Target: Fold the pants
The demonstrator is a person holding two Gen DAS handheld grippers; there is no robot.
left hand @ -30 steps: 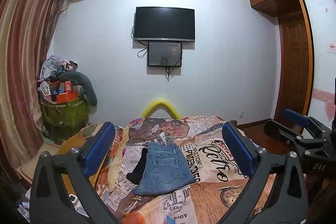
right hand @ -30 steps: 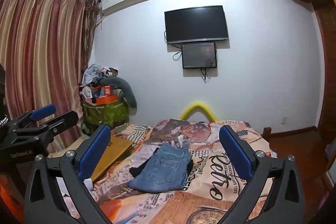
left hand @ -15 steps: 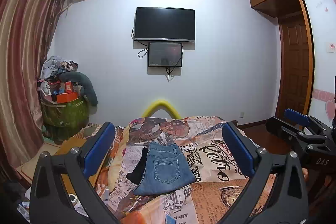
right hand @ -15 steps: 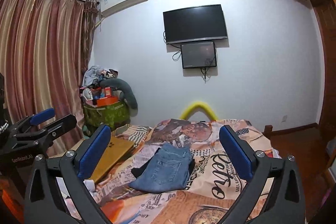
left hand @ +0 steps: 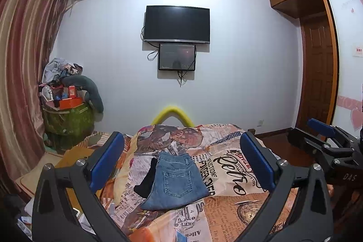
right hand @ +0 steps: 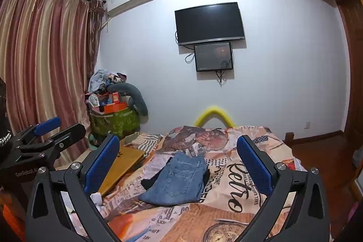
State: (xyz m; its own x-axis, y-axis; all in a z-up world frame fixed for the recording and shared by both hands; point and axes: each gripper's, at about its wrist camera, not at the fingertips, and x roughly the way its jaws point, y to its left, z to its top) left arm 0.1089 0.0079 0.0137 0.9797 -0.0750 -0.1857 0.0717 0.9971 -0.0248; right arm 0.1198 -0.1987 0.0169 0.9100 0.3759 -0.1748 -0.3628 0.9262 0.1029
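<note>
Blue jeans (left hand: 175,180) lie folded into a compact stack on the printed bedspread (left hand: 238,174), over a dark garment (left hand: 146,180) that sticks out at their left. They also show in the right wrist view (right hand: 179,180). My left gripper (left hand: 181,162) is open and empty, held above the near end of the bed, well back from the jeans. My right gripper (right hand: 179,162) is open and empty at about the same height, and it shows at the right edge of the left wrist view (left hand: 326,140). The left gripper shows at the left edge of the right wrist view (right hand: 45,137).
A green bin (left hand: 68,117) piled with clutter stands by the curtain (left hand: 20,60) at the left. A yellow foam arch (left hand: 172,115) rises behind the bed. A TV (left hand: 177,24) hangs on the far wall. A wooden door (left hand: 317,74) is at the right. A tan board (right hand: 122,165) lies at the bed's left.
Both grippers have drifted slightly, staying open and empty. The jeans have not moved.
</note>
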